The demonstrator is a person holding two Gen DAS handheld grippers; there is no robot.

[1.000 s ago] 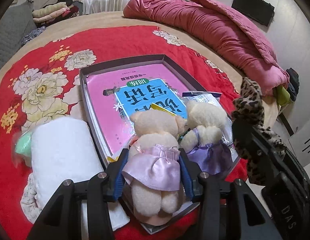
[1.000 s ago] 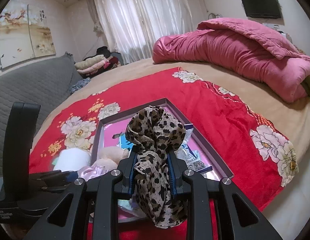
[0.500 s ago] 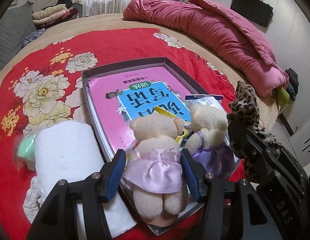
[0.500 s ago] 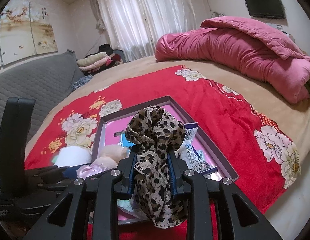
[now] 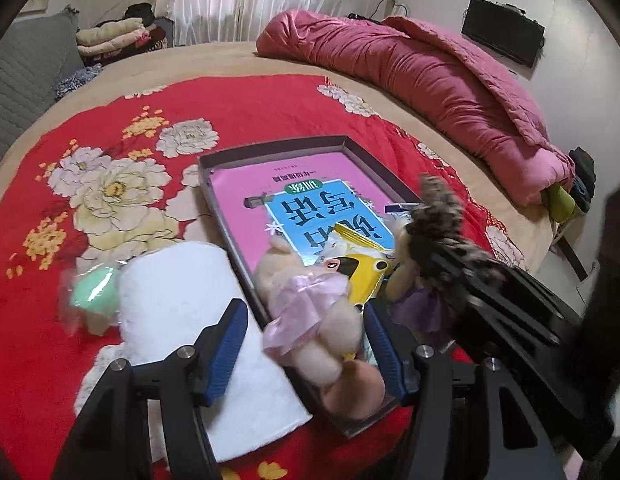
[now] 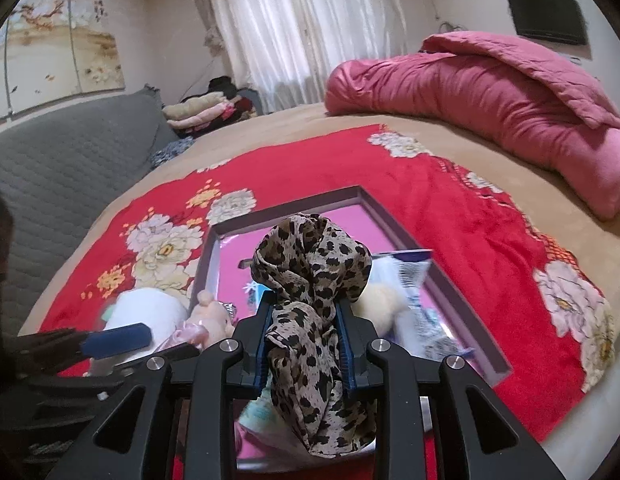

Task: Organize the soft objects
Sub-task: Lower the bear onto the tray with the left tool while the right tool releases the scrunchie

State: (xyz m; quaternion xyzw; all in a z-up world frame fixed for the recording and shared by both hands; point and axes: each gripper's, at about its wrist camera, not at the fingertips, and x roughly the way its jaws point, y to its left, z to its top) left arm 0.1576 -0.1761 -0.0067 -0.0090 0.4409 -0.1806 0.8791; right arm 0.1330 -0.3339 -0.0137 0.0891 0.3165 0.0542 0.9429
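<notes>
A cream teddy bear in a pink dress (image 5: pixel 310 316) lies tipped over on the near edge of the grey tray (image 5: pixel 270 146), between the fingers of my open left gripper (image 5: pixel 304 344). A second bear in a purple dress (image 5: pixel 414 304) sits to its right, partly hidden by my right gripper. My right gripper (image 6: pixel 306 340) is shut on a leopard-print scarf (image 6: pixel 310 264) and holds it above the tray (image 6: pixel 394 216). The pink-dress bear (image 6: pixel 208 316) also shows there.
A pink and blue book (image 5: pixel 310 204) and snack packets (image 5: pixel 358 268) lie in the tray. A rolled white towel (image 5: pixel 198 308) and a green soft item (image 5: pixel 92 292) lie left of it on the red floral blanket (image 5: pixel 238 108). A pink quilt (image 5: pixel 430 72) lies at the back.
My left gripper has opened and let go of the pink-dress bear, which has tipped over to the left. My right gripper with the scarf has moved in over the tray.
</notes>
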